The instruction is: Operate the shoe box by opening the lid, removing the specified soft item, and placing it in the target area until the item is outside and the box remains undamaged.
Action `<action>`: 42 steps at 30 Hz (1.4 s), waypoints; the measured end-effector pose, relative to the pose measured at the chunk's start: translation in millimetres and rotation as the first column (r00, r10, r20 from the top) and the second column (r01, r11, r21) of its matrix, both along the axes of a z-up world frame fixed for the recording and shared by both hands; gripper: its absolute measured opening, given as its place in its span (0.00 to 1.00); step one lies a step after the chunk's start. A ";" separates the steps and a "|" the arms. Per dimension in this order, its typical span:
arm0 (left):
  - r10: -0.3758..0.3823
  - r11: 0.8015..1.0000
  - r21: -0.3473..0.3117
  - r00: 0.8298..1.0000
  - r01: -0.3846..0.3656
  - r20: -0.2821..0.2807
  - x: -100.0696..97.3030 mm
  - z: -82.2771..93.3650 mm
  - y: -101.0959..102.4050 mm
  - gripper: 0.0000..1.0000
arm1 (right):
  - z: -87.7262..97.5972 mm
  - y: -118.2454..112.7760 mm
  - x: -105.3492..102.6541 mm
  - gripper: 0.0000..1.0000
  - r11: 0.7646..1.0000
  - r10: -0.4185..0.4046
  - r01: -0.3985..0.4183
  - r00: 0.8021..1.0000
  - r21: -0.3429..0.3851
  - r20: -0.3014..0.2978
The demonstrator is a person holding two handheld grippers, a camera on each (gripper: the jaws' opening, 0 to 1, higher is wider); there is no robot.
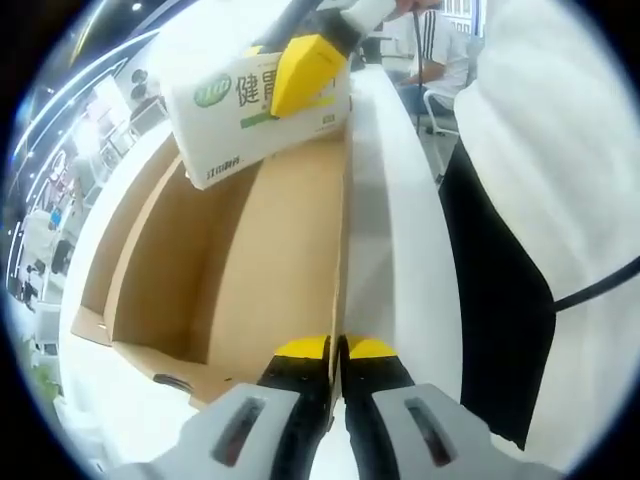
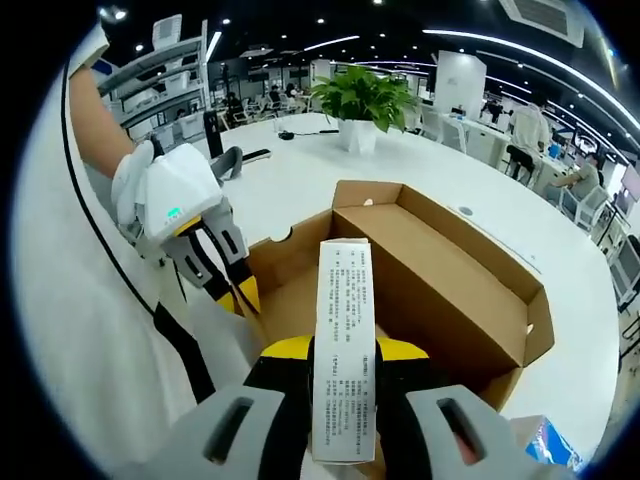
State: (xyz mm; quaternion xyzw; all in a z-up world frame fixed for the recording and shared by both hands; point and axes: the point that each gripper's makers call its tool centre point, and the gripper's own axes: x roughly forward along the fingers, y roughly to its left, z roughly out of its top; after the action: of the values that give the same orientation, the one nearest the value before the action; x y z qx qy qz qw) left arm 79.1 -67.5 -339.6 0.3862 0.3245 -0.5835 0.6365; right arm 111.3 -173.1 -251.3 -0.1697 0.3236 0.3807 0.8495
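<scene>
One open brown cardboard shoe box (image 2: 440,290) sits on the white tabletop (image 2: 330,170). One white carton with green print (image 2: 344,340), small Chinese text too fine to read, is above the box, pinched in the right claw (image 2: 345,352). The left claw (image 1: 337,350) is closed on the box's near wall. One green potted plant (image 2: 362,100) stands beyond the box.
</scene>
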 end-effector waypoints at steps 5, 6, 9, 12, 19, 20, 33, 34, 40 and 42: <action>0.000 1.000 0.001 1.000 0.000 -0.003 -0.1 -0.2 0.1 0.03 | 2.9 -7.1 -6.1 0.20 0.998 0.060 -0.058 0.997 -0.034 0.057; -0.001 1.000 0.001 1.000 0.001 -0.004 0.1 -0.1 0.1 0.03 | 4.6 -6.1 -8.9 0.20 0.997 0.077 -0.076 0.995 -0.019 0.068; -0.001 1.000 0.000 1.000 0.001 -0.002 -0.2 -0.1 0.3 0.03 | 9.7 -7.7 -7.5 0.20 0.998 0.068 -0.066 0.994 -0.019 0.083; 0.002 1.000 0.000 1.000 -0.002 -0.003 0.0 0.0 0.6 0.03 | 15.7 -7.9 -8.8 0.20 0.997 0.081 -0.079 0.992 -0.026 0.093; 0.007 1.000 0.000 1.000 -0.007 0.000 -0.1 0.2 0.3 0.03 | 11.4 -21.6 -20.7 0.20 0.981 0.159 -0.146 0.983 -0.127 0.097; 0.007 1.000 0.000 1.000 -0.007 0.000 0.0 0.1 0.3 0.03 | 11.0 -22.4 -21.2 0.20 0.979 0.166 -0.152 0.981 -0.133 0.103; 0.010 1.000 0.000 1.000 -0.010 0.004 -0.1 0.2 0.5 0.04 | 15.7 -38.9 -33.0 0.20 0.957 0.235 -0.205 0.963 -0.207 0.133; 0.010 1.000 -0.001 1.000 -0.010 0.004 -0.1 0.3 0.5 0.04 | 15.6 -39.8 -34.6 0.20 0.956 0.238 -0.207 0.962 -0.207 0.136; 0.010 1.000 -0.002 1.000 -0.010 0.004 0.0 0.5 0.4 0.04 | 19.2 -44.0 -41.2 0.20 0.928 0.290 -0.237 0.944 -0.288 0.158; 0.009 1.000 -0.003 1.000 -0.009 0.005 -0.1 0.5 0.3 0.04 | 20.7 -43.5 -43.6 0.20 0.922 0.303 -0.244 0.938 -0.299 0.167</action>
State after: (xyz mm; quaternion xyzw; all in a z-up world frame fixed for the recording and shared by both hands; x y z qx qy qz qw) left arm 79.0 -67.2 -339.0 0.3854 0.3238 -0.5800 0.6405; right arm 67.8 -216.5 -230.6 -0.3684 0.2548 0.4276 0.7852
